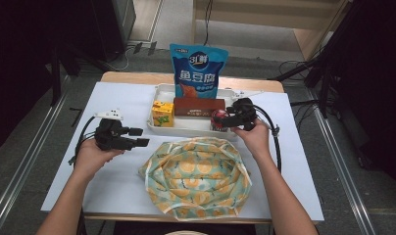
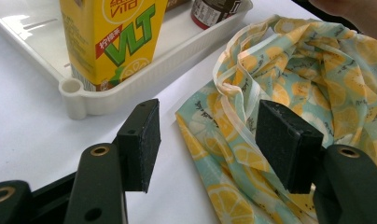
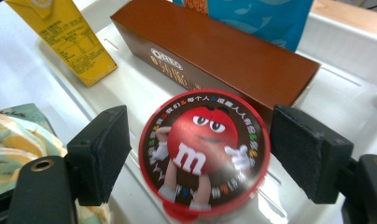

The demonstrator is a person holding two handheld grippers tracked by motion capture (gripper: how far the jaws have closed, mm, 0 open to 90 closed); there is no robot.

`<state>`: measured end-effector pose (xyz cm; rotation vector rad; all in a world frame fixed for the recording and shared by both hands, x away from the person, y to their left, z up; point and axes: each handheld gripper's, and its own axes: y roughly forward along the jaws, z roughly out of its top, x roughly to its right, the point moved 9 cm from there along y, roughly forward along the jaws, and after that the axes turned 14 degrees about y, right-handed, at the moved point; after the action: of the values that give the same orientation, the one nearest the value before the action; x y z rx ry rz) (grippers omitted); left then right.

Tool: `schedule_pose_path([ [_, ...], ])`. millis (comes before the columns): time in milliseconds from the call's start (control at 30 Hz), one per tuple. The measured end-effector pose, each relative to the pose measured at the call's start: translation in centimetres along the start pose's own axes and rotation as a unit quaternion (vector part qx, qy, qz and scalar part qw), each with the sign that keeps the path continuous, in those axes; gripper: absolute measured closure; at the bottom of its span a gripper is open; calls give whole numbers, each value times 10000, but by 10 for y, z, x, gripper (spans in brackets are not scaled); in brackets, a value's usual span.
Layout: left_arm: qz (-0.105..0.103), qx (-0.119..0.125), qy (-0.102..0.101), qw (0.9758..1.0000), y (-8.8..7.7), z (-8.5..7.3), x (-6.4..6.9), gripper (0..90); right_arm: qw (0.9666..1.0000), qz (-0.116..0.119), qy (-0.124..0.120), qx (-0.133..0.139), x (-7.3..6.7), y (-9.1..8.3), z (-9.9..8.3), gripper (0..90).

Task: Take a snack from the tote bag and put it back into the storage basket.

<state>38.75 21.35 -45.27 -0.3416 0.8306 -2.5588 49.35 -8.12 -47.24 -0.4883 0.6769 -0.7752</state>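
White tray [image 1: 186, 128] holds candy tub [image 3: 204, 153], straddled by the released right hand-held gripper [image 3: 203, 156].

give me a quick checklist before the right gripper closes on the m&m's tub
1. Right gripper open: ok.
2. M&M's tub centred between its pads: ok.
3. Pads touching the tub: not ok, gaps on both sides.
4. Brown box clear of the far pad: cannot tell, it sits close.
5. Fabric bag mouth open on the table: ok.
6. Left gripper open beside the bag's rim, gripping nothing: ok.
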Motion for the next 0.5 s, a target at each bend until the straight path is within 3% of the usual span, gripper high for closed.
schedule_pose_path([
  [67, -3, 38, -21, 10000, 1, 1, -1, 407, 9999, -69, -97, 84, 0, -7, 0, 249],
  [333, 5, 155, -36, 9999, 3, 4, -5, 407, 9996, -28, -34, 264, -1, -26, -10, 427],
  [500, -35, 68, -49, 10000, 4, 6, -8, 407, 9996, -22, -11, 297, 2, -33, -18, 556],
])
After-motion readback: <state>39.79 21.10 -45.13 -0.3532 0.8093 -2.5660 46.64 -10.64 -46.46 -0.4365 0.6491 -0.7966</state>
